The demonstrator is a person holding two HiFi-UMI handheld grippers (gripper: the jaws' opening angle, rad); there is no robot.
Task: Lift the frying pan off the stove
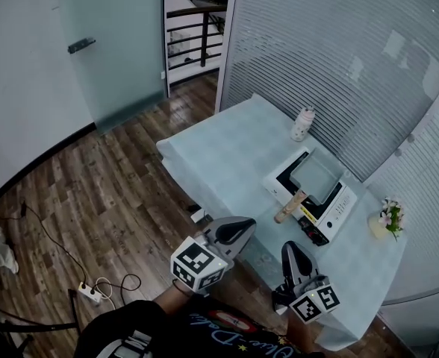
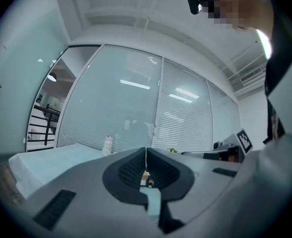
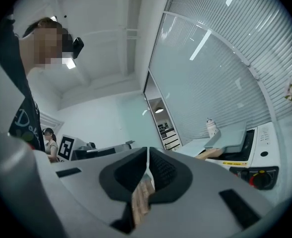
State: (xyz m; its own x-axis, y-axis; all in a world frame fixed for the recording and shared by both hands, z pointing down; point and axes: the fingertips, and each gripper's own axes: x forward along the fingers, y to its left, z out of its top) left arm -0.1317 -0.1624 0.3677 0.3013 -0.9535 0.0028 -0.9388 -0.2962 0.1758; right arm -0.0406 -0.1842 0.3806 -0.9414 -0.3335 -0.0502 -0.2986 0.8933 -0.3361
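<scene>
The left claw [image 1: 240,228] and the right claw [image 1: 293,250] are each holding their jaws pressed together on nothing, hovering at the worktop's [image 1: 231,151] near edge. The frying pan [image 1: 319,176] is sitting on the stove [image 1: 337,206] by the far edge, well apart from both claws.
</scene>
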